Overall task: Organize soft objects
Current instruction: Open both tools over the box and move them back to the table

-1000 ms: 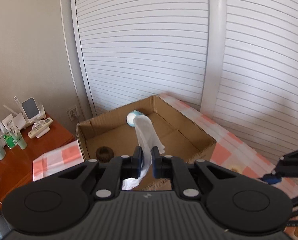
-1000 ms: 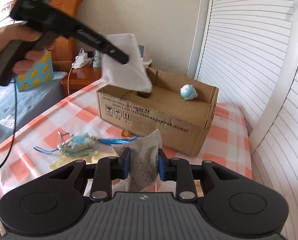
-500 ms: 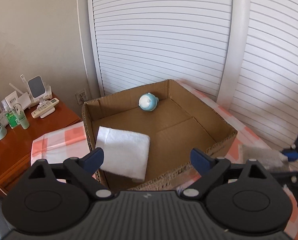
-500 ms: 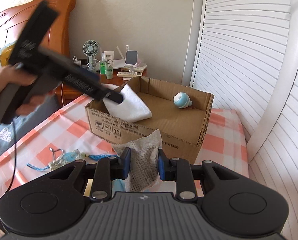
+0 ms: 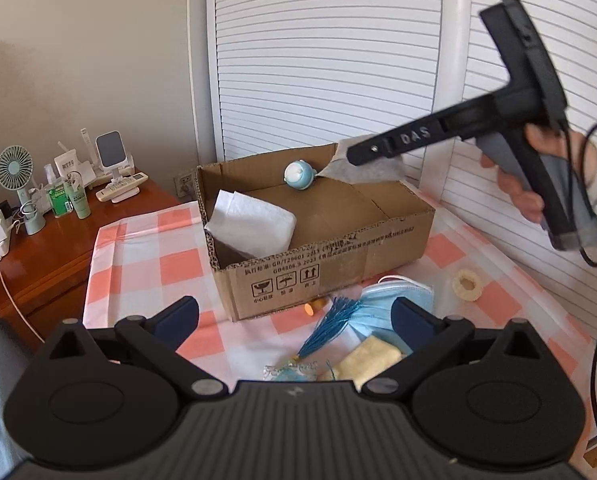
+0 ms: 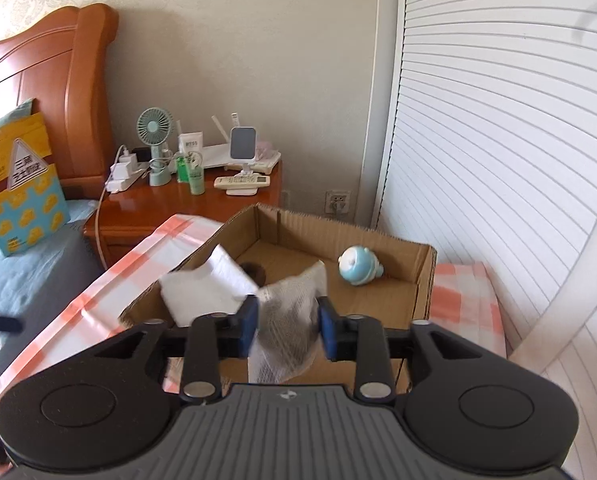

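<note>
Two hand-held grippers | left [image 5: 294,316] wide, empty | right [image 6: 286,322] opening, mesh cloth [image 6: 288,320] perhaps loose above box rim [image 6: 428,280]

Matt corrugated cardboard box [image 5: 330,264]; glossy wood nightstand [image 6: 186,200]; mesh cloth [image 6: 288,328].

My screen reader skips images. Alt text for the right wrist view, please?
The right gripper, jaws opening, has a grey mesh cloth between them above a cardboard box holding a white folded cloth and a blue toy.
</note>
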The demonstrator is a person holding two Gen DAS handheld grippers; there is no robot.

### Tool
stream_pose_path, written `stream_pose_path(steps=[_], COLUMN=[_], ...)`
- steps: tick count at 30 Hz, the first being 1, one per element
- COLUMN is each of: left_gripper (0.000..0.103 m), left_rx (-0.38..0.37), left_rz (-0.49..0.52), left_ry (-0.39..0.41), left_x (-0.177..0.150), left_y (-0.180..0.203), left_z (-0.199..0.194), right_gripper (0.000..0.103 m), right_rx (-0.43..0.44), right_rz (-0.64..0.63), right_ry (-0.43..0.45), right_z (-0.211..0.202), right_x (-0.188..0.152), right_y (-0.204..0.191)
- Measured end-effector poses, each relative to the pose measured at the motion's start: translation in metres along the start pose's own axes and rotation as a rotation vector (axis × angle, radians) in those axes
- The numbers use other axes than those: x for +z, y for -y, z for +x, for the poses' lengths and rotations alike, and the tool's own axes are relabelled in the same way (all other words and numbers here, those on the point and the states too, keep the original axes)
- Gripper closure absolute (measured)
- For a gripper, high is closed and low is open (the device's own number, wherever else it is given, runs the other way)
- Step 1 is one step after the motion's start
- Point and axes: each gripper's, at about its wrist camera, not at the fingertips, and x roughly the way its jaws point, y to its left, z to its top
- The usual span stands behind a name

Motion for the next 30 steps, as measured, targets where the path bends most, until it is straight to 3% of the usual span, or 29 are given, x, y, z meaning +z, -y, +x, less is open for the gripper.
stream_pose_path(steps=[1,4,8,16,23,30], left_gripper=[0.001,0.001,0.001,0.001,0.001,0.001], left_rx=[-0.001,0.01,0.009,-0.013,0.006,0.032], left_rz=[0.001,-0.001,-0.022,-0.022,0.007,-0.007], left_ry=[0.0,-0.011,-0.022,-0.023,-0.049,-0.075], left_x=[-0.003,-0.013,-0.022,-0.035,-0.051,-0.063], left_y=[0.001,0.002,0.001,0.008,0.012,0.008], left_z=[-0.002,-0.004,-0.007,-0.013,-0.015,-0.017], right_gripper=[0.029,0.001,0.0,0.0,0.0,0.0], right_rx=[-0.009,-0.058,-0.082,-0.157,-0.186,-0.192], right_rz=[0.002,0.002,0.007,0.055,0.164,0.163], right_ry=[0.002,-0.001,0.025,-0.038,-0.14,-0.243], right_z=[0.006,0.019,0.01,-0.016,-0.027,-0.017], right_x=[0.006,0.014,0.005,-0.032,-0.09,-0.138], right_y=[0.001,0.001,-0.001,-0.01,-0.017,-0.038])
